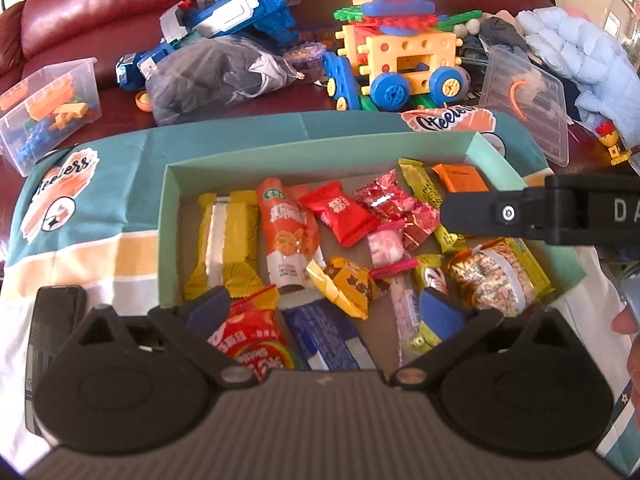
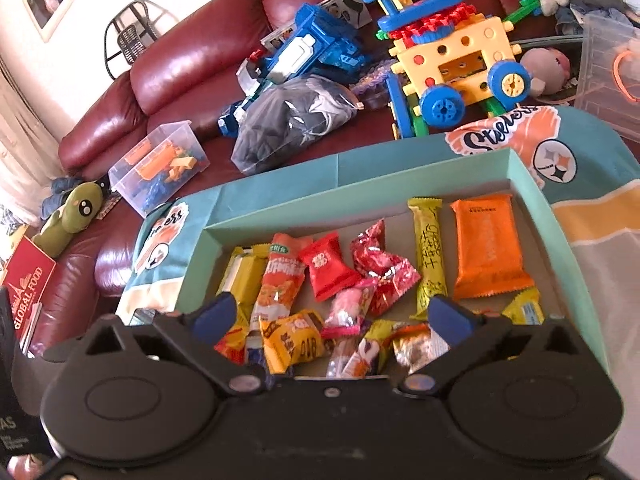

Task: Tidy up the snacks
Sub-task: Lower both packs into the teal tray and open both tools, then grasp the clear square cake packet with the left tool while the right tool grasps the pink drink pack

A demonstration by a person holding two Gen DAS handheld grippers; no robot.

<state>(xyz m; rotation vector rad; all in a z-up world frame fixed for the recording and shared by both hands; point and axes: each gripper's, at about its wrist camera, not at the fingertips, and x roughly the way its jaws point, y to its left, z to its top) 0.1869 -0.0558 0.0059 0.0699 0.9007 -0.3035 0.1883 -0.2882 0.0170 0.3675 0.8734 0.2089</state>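
Note:
A shallow teal box (image 1: pixel 320 148) (image 2: pixel 360 184) holds several wrapped snacks: a yellow bar (image 1: pixel 224 240), an orange pouch (image 1: pixel 286 232) (image 2: pixel 280 280), a red candy (image 1: pixel 340 212) (image 2: pixel 326 266), an orange flat packet (image 1: pixel 460 178) (image 2: pixel 490 248), a noodle pack (image 1: pixel 496 276) and a red gummy bag (image 1: pixel 252 340). My left gripper (image 1: pixel 324 308) is open and empty over the box's near edge. My right gripper (image 2: pixel 332 316) is open and empty over the near snacks; it also enters the left wrist view (image 1: pixel 540 216) from the right, above the box's right side.
The box sits on a teal and cream cloth (image 1: pixel 80 216) (image 2: pixel 592 216) on a red leather sofa (image 2: pixel 180 60). Behind it lie a toy cart (image 1: pixel 404 60), a blue toy (image 1: pixel 232 20), a dark bagged garment (image 1: pixel 216 76), clear bins (image 1: pixel 44 108) (image 1: pixel 528 104) and a blue jacket (image 1: pixel 580 52).

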